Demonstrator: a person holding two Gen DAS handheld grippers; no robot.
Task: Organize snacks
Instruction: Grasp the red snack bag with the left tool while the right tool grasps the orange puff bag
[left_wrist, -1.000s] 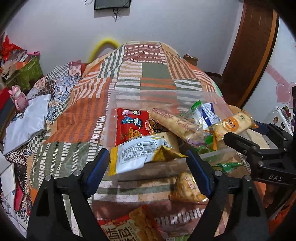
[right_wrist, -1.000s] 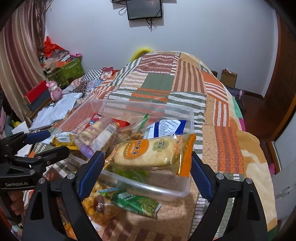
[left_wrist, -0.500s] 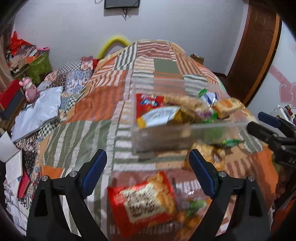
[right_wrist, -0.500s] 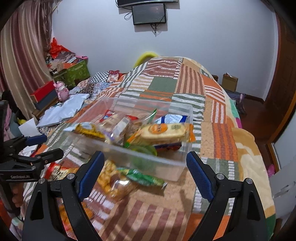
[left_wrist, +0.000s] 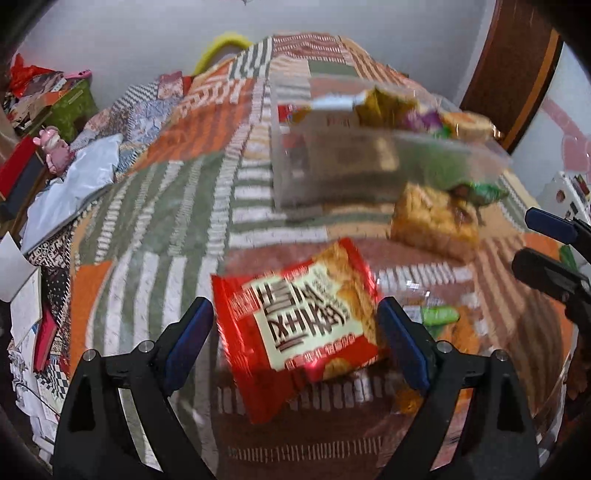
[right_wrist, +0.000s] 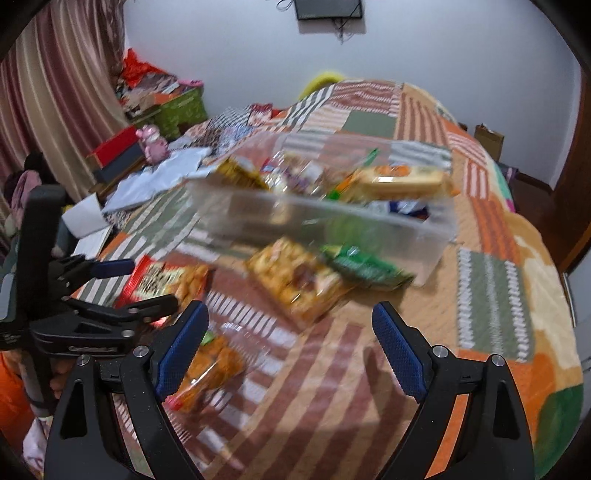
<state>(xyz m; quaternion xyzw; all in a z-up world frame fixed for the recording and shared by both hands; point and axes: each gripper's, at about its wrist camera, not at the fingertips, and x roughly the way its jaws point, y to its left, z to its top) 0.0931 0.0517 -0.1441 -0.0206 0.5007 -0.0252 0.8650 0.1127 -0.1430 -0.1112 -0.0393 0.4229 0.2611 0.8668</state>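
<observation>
Left tool (left_wrist: 295, 332): wide open, empty, framing red snack packet (left_wrist: 299, 321) on bed (left_wrist: 159, 206). Right tool (right_wrist: 290, 345): wide open, empty. Clear bin (right_wrist: 332, 218) of snacks: farther back on bed.

Snack packets (left_wrist: 295, 325) lie before the bin (left_wrist: 369, 166).

Bare striped quilt (right_wrist: 325, 398) lies free under the wide-spread right gripper (right_wrist: 290, 341), while a yellow snack pack (right_wrist: 295, 280) and clear bin (right_wrist: 406, 229) block farther on, and a red packet (left_wrist: 299, 325) fills the left gripper's (left_wrist: 295, 339) gap.
</observation>
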